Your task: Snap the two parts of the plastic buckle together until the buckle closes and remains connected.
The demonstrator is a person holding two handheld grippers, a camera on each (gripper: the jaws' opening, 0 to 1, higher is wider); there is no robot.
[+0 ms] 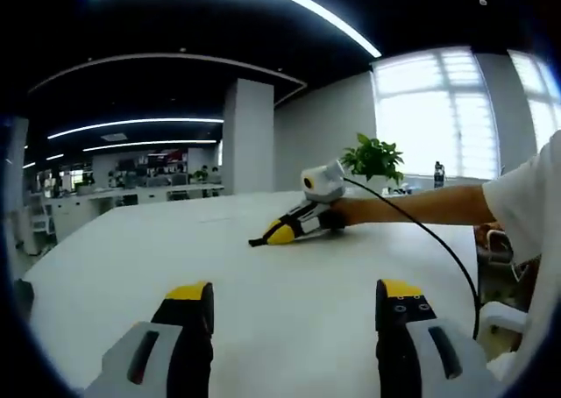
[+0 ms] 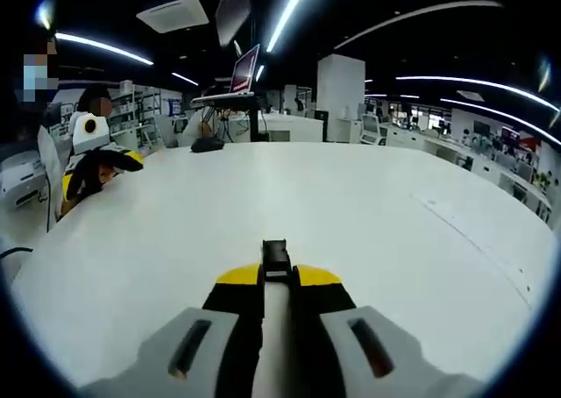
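Office lights arc over a wide white bench, with desks, shelves and a potted plant beyond it.

Main risk, as I judge it: the right tongs grip only a small dark buckle piece right at their tips. A hold that shallow could let the piece twist or pop free when it is pushed against its mate, and then the snap would fail or the piece would skid across the bench. I cannot make out a second buckle part anywhere, so lining the two halves up may also go astray.

Right tongs are pressed together, pinching the buckle piece, which sticks out just past the yellow tips, low over the bench. In the left gripper view they rest tip-down on the bench, far across from the left tongs.

Left tongs are spread wide with nothing between them, hovering above bare bench, well apart from the buckle piece. In the right gripper view they sit at the far left edge.
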